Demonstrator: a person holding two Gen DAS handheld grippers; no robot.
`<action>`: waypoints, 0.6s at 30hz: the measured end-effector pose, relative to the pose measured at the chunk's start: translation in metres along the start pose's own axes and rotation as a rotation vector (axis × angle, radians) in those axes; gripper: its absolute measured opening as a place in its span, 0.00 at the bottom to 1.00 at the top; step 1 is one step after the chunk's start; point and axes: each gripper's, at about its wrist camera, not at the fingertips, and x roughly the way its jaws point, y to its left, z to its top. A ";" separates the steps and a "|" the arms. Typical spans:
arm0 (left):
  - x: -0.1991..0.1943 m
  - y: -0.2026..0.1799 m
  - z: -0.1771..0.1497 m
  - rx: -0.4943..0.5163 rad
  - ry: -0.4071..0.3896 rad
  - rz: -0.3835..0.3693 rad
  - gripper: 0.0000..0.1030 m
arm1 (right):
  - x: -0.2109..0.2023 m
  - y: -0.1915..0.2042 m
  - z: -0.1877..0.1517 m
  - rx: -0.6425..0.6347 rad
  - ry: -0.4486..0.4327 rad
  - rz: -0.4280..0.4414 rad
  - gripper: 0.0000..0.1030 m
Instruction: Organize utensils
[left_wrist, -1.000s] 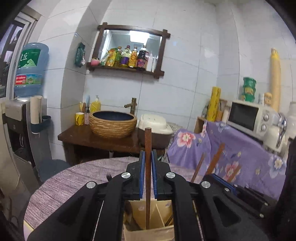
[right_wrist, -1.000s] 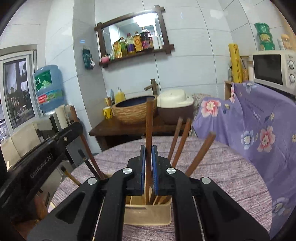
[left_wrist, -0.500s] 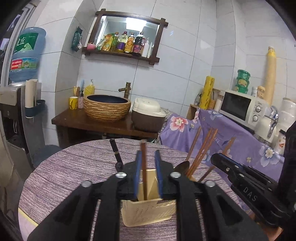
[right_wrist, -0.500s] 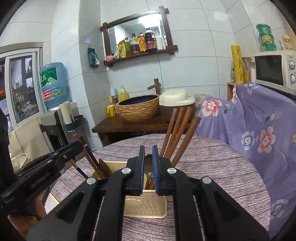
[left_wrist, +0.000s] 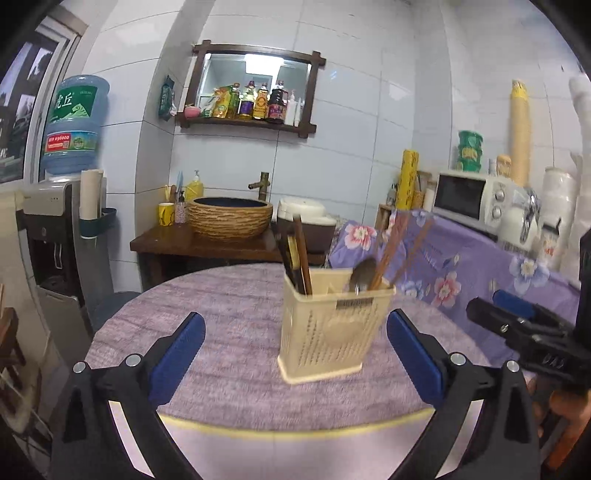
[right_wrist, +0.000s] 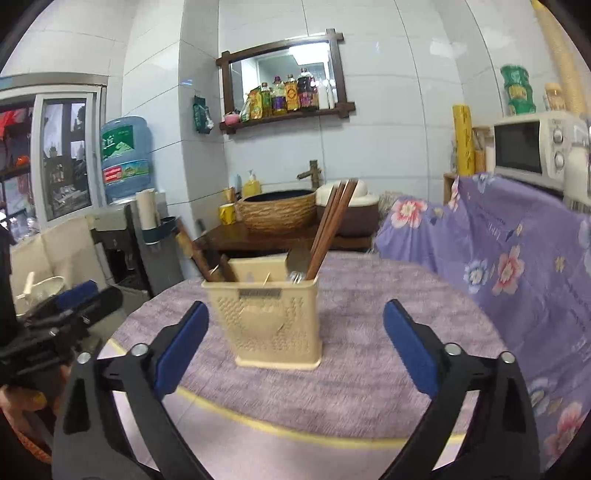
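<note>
A cream perforated utensil holder (left_wrist: 328, 325) stands upright on the round purple table (left_wrist: 229, 317); it also shows in the right wrist view (right_wrist: 273, 321). Brown chopsticks (left_wrist: 301, 254) stand in its left compartment. More chopsticks (left_wrist: 397, 243) and a metal spoon (left_wrist: 362, 275) stand in its right compartment. In the right wrist view the chopsticks (right_wrist: 332, 225) lean right. My left gripper (left_wrist: 293, 336) is open and empty, in front of the holder. My right gripper (right_wrist: 295, 328) is open and empty, also in front of the holder.
The table's yellow front edge (right_wrist: 295, 432) lies close below the grippers. A purple floral cloth (right_wrist: 498, 251) covers a counter at right with a microwave (left_wrist: 469, 199). A wooden stand with a woven basin (left_wrist: 231, 218) sits behind. A water dispenser (left_wrist: 70, 177) stands at left.
Both grippers let go of their chopsticks, which now stand in the holder. Both opened wide and pulled back and down to the table's front edge.
</note>
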 end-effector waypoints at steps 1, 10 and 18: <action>-0.004 -0.003 -0.010 0.013 0.013 0.003 0.95 | -0.005 0.002 -0.010 0.000 0.013 0.016 0.94; -0.050 -0.003 -0.067 -0.006 0.045 0.055 0.95 | -0.048 0.010 -0.096 -0.044 0.059 -0.058 0.94; -0.096 -0.007 -0.083 0.011 -0.019 0.110 0.95 | -0.106 0.021 -0.112 -0.057 -0.010 -0.023 0.94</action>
